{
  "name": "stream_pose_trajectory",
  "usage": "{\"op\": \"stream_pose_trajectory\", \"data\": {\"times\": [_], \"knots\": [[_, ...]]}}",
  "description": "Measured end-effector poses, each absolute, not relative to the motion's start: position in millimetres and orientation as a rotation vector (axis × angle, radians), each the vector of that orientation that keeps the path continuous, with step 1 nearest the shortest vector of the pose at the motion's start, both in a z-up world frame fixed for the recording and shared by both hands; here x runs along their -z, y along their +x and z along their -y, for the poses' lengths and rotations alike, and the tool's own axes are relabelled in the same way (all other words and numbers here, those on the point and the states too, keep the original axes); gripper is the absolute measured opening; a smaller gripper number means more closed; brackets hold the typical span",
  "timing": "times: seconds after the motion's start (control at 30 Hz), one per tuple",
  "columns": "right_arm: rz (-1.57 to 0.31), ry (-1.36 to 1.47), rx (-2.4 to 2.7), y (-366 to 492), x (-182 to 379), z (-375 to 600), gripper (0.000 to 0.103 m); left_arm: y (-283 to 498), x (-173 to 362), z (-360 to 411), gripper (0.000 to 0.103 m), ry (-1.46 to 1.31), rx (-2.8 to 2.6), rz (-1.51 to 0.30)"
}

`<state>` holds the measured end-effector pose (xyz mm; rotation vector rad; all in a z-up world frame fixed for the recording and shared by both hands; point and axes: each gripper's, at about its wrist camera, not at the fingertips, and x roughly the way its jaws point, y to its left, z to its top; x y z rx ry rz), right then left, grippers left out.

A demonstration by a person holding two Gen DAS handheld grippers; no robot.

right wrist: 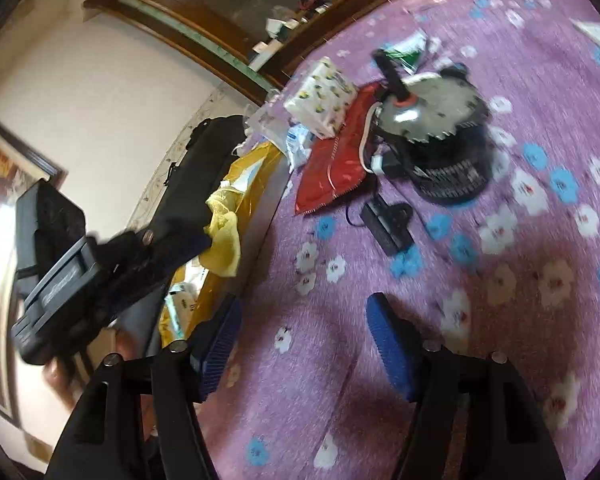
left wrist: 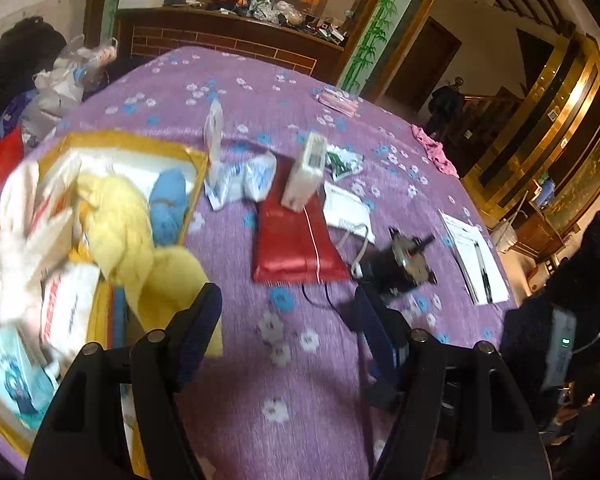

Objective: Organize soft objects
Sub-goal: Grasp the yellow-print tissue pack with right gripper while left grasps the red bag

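A yellow-rimmed box (left wrist: pixel 124 142) at the left of the purple flowered tablecloth (left wrist: pixel 260 92) holds a yellow cloth (left wrist: pixel 128 224), a blue cloth (left wrist: pixel 167 204), white soft items and packets. My left gripper (left wrist: pixel 288 328) is open and empty, just right of the box, its left finger near the yellow cloth. In the right wrist view the left gripper (right wrist: pixel 112 264) sits by the box (right wrist: pixel 256 168) with the yellow cloth (right wrist: pixel 224 240) at its tip. My right gripper (right wrist: pixel 304 344) is open and empty over bare tablecloth (right wrist: pixel 520 300).
A red pouch (left wrist: pixel 292 236), a white tissue pack (left wrist: pixel 306 172), small white packets (left wrist: pixel 240 178), a black round device with cable (left wrist: pixel 400 260), papers (left wrist: pixel 476 260) and a pink cloth (left wrist: pixel 436 150) lie on the table. A cluttered wooden shelf (left wrist: pixel 236 20) stands behind.
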<state>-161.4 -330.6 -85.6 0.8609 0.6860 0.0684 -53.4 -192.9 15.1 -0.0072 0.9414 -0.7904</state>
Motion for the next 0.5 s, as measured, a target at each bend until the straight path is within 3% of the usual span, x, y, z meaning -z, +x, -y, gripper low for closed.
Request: {"op": "stream_pose_trajectory", "data": {"times": [0.27, 0.5], "knots": [[-0.643, 0.77, -0.007, -120.8, 5.3, 359.8, 0.062, -44.3, -7.3, 183.7, 0.068, -0.047, 0.8, -0.961], [-0.769, 0.797, 0.171, -1.9, 4.4, 387.1, 0.047, -52.9, -9.5, 171.4, 0.068, -0.025, 0.819, -0.942]]}}
